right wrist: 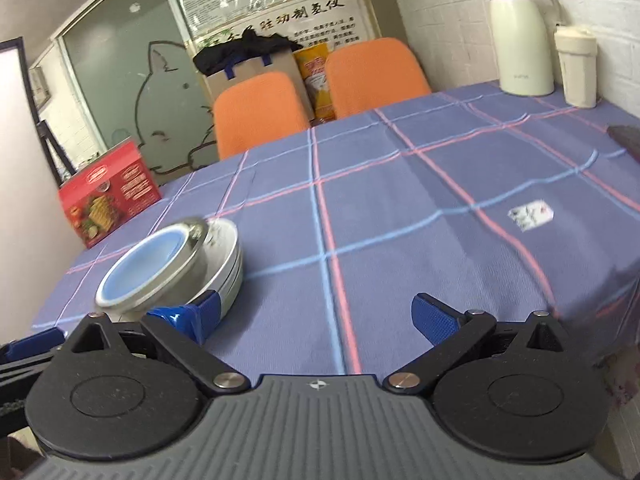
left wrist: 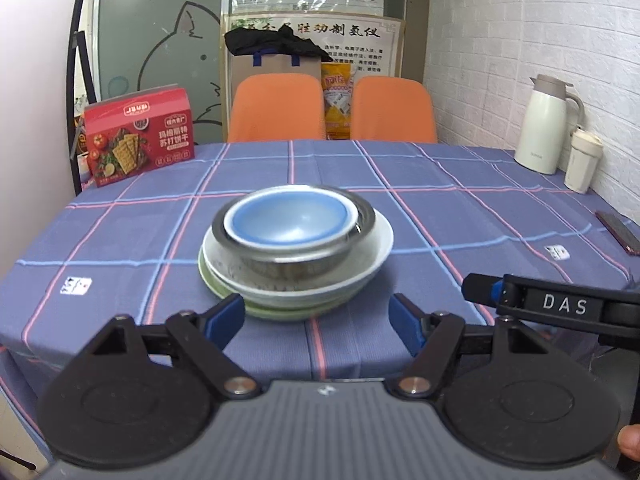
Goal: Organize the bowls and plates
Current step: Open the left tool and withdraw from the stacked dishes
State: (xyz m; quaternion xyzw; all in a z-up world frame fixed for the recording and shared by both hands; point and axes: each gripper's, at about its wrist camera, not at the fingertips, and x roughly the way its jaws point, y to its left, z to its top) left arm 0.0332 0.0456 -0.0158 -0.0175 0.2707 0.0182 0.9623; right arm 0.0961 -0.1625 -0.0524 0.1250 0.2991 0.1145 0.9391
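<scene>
Stacked dishes (left wrist: 296,256) near the middle of the table (left wrist: 460,216), on its blue checked cloth: blue-lined white bowl (left wrist: 286,220) nested in a steel bowl (left wrist: 298,258), that inside a white deep plate (left wrist: 370,258), all resting on a pale green plate (left wrist: 276,314) at the bottom. Probably heavy as a pile, stiff throughout, glazed and slick on the rims; ceramic pieces breakable, steel bowl likely to slide inside the white one if tipped. Best taken one piece at a time by a rim, pinched between inner and outer wall, starting with the top bowl; lifting the whole stack from the thin green edge looks risky.

Left tool (left wrist: 316,314) set moderately wide, nothing between its blue pads, aimed straight at the stack from the near side; near edge of the green plate lying just beyond and between the fingertips, not gripped, contact uncertain in the blur.

Right tool (right wrist: 316,312) also spread wide and empty, pointed at bare cloth; stack off to its left, just beyond its left finger (right wrist: 208,310). From the left wrist view, the right tool comes in low at the right, apart from the dishes.
</scene>
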